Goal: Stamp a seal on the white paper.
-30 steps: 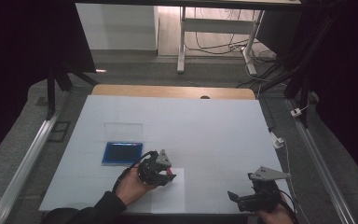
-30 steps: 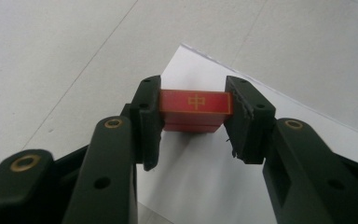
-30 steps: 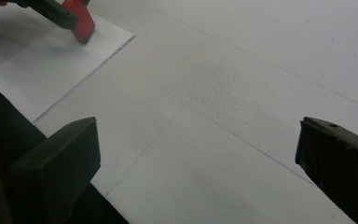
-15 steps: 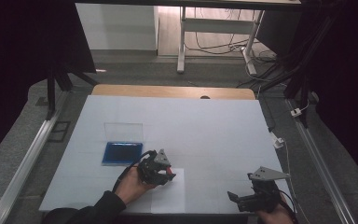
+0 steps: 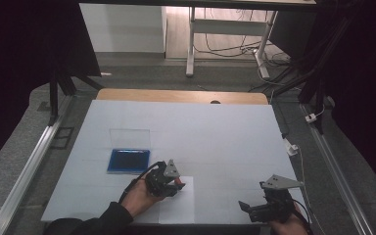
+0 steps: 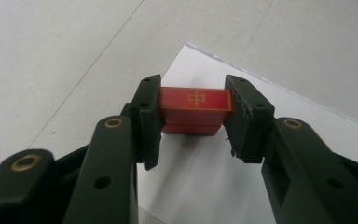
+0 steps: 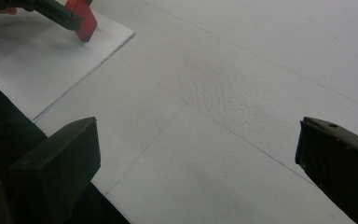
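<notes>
A red block (image 6: 196, 109) with a gold character on its top face is clamped between the two black jaws of my left gripper (image 6: 193, 100), which is shut on it. The block's bottom rests on or just above a white sheet of paper (image 6: 205, 182). In the high view the left gripper (image 5: 175, 183) holds the red block (image 5: 179, 182) over the sheet's (image 5: 178, 208) far left corner, near the table's front edge. My right gripper (image 5: 247, 208) stands open at the front right with nothing between its jaws (image 7: 196, 158). The right gripper view also catches the red block (image 7: 86, 18) and the sheet (image 7: 42, 60).
A flat blue box (image 5: 128, 160) lies on the white table top (image 5: 215, 137) left of the left gripper, its clear lid (image 5: 129, 138) lying open behind it. Metal rails run along both sides of the table. A white plug (image 5: 290, 147) sits at the right edge.
</notes>
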